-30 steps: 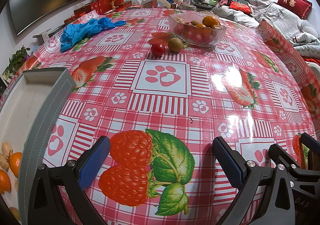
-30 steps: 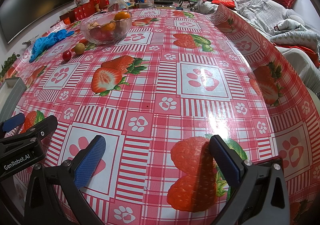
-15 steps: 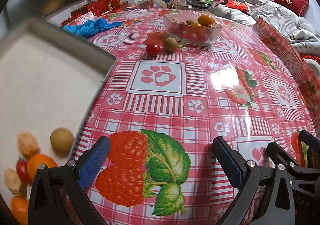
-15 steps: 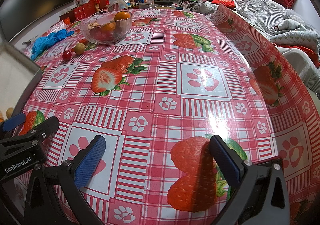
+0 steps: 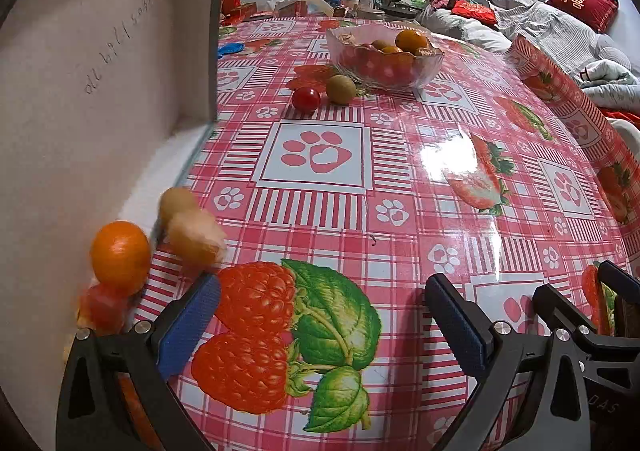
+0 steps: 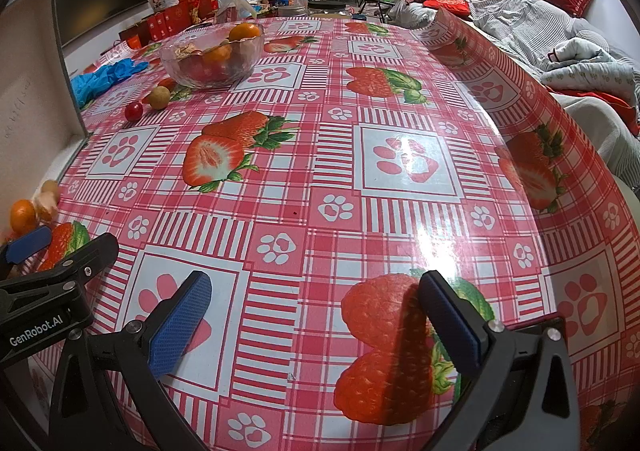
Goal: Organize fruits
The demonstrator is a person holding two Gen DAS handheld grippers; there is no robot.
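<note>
A white tray (image 5: pixel 80 91) stands tipped steeply at the table's left edge, and fruit spills from it onto the tablecloth. An orange (image 5: pixel 120 253), a blurred pale fruit (image 5: pixel 194 237) and a red fruit (image 5: pixel 102 309) tumble just left of my left gripper (image 5: pixel 322 321), which is open and holds nothing. A glass bowl (image 5: pixel 384 51) of oranges and red fruit stands far back, with a red tomato (image 5: pixel 306 99) and a brown kiwi (image 5: pixel 341 89) in front of it. My right gripper (image 6: pixel 314 321) is open and holds nothing; the tray (image 6: pixel 32 71) and orange (image 6: pixel 22 215) show at its left.
A blue glove (image 6: pixel 104 75) lies beside the bowl (image 6: pixel 212 55). Red boxes and bottles crowd the table's far edge. The tablecloth (image 6: pixel 460 155) curls up at the right, with a sofa and bedding beyond it.
The tray has swung from nearly flat at the left to steeply tipped. Its fruit has slid down and is rolling onto the table. Both grippers have stayed put and open.
</note>
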